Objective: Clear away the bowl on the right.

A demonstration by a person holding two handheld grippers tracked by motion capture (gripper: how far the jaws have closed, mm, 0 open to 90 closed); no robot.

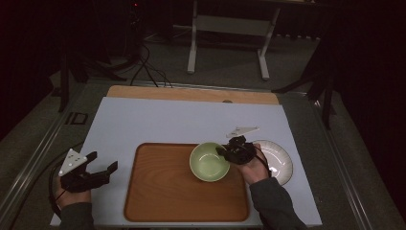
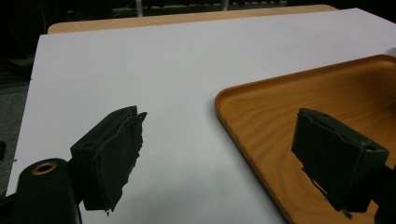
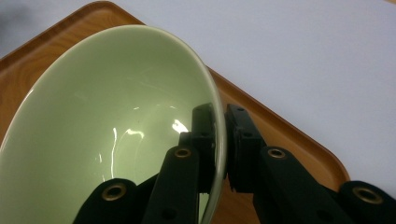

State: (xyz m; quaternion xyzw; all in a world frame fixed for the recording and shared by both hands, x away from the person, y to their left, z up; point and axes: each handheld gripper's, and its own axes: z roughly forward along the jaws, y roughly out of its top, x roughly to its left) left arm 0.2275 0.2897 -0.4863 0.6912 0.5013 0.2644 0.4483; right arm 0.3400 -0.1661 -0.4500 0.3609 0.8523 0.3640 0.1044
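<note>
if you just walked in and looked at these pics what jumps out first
The pale green bowl stands out, over the right part of the wooden tray, its rim pinched by the right hand-held gripper, one jaw inside and one outside. Just right of it a white plate lies on the white sheet. At the tray's left, the left hand-held gripper is open with nothing between its jaws.

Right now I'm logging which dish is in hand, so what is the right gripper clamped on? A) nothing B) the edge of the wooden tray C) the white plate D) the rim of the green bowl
D: in the right gripper view, the right gripper has one jaw inside and one outside the rim of the green bowl, above the wooden tray.
</note>
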